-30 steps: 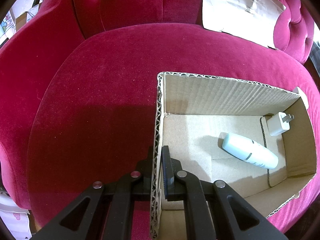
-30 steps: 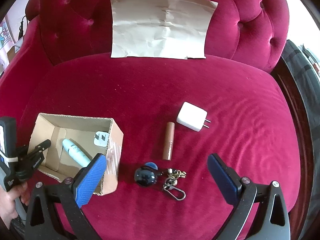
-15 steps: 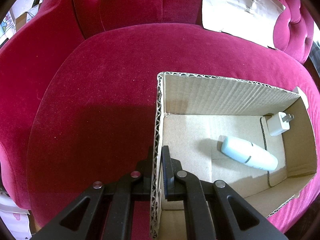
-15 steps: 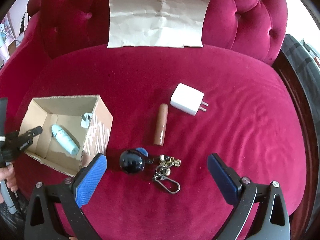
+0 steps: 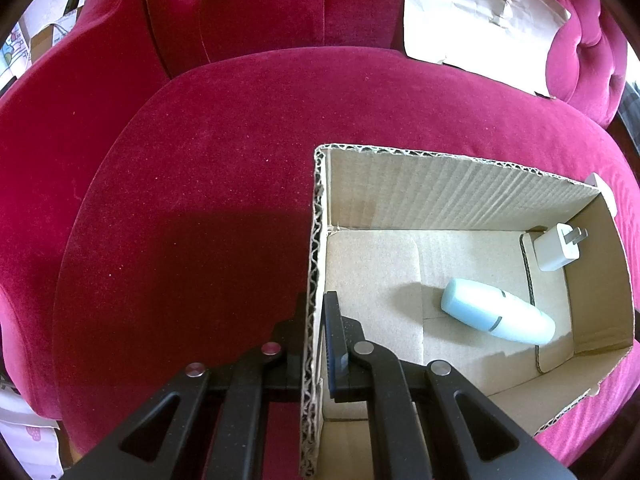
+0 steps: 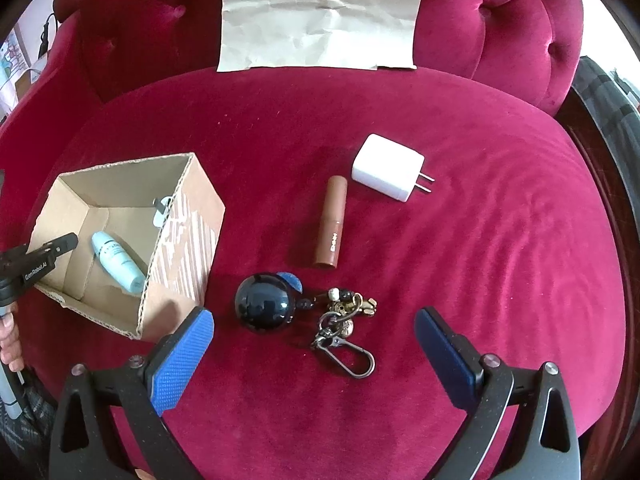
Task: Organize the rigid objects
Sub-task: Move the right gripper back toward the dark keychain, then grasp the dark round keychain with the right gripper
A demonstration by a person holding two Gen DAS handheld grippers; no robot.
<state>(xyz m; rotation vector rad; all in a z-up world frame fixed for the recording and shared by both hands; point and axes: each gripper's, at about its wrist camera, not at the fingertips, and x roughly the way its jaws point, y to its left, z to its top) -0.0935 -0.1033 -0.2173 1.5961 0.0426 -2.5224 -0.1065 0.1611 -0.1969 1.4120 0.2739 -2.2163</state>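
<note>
My left gripper (image 5: 316, 312) is shut on the near wall of an open cardboard box (image 5: 460, 184). Inside the box lie a pale blue bottle (image 5: 498, 316) and a small white plug (image 5: 556, 248). In the right wrist view the box (image 6: 188, 240) sits at the left with the bottle (image 6: 118, 260) in it. My right gripper (image 6: 314, 344) is open and empty, above a black ball keychain (image 6: 264, 302) with its ring and clip (image 6: 346, 332). A brown tube (image 6: 332, 220) and a white charger (image 6: 386, 172) lie beyond it.
Everything rests on a red velvet armchair seat (image 6: 480, 280). A creased sheet of brown paper (image 6: 320, 12) leans on the backrest; it also shows in the left wrist view (image 5: 476, 12). The seat edge drops off at the right.
My right gripper has moved forward and to the right, so the keychain, tube and charger sit nearer and more central. The left gripper and the box have stayed still.
</note>
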